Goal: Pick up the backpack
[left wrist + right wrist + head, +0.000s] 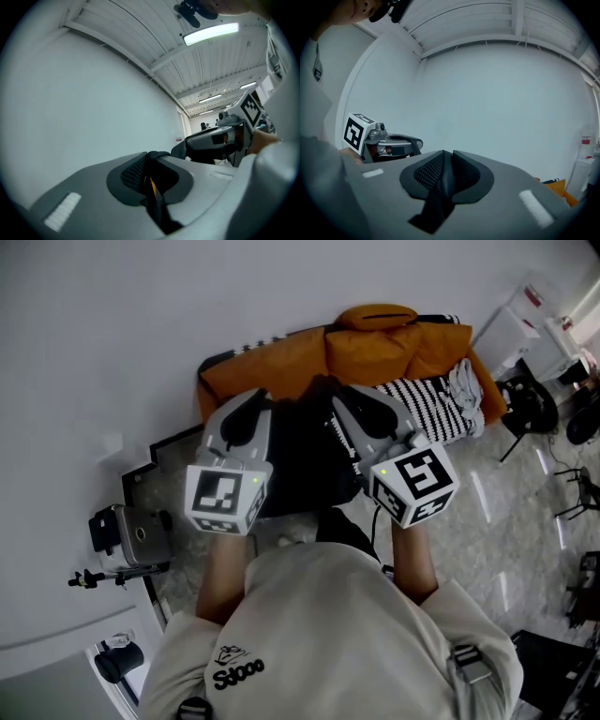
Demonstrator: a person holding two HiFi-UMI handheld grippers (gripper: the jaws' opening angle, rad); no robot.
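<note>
One dark device on a stand (131, 535) is at the far left, beside the white wall (141, 324) and on the pale stone floor (506, 531). To the right of it the person (337, 643), in a light sweatshirt, holds the left gripper (253, 409) out level. In the left gripper view its jaws are pressed together on a black strap (158, 206) that has a thin orange edge, and this strap goes down out of sight between the pads. The black backpack (305, 460) hangs in the middle, between the two grippers and just in front of the orange sofa (281, 362). The person's chest hides its lower end, so I cannot tell if it touches the floor. On the right side of the backpack is the right gripper (345, 407), tilted slightly down. In the right gripper view its jaws are clamped on a black mesh strap (440, 187), which folds between the pads and drops toward the camera. Further to the right, a black and white striped cloth (431, 404) lies on the sofa, near its right end. At the far right some dark chairs (534, 409) stand on the floor, well apart from the backpack.
</note>
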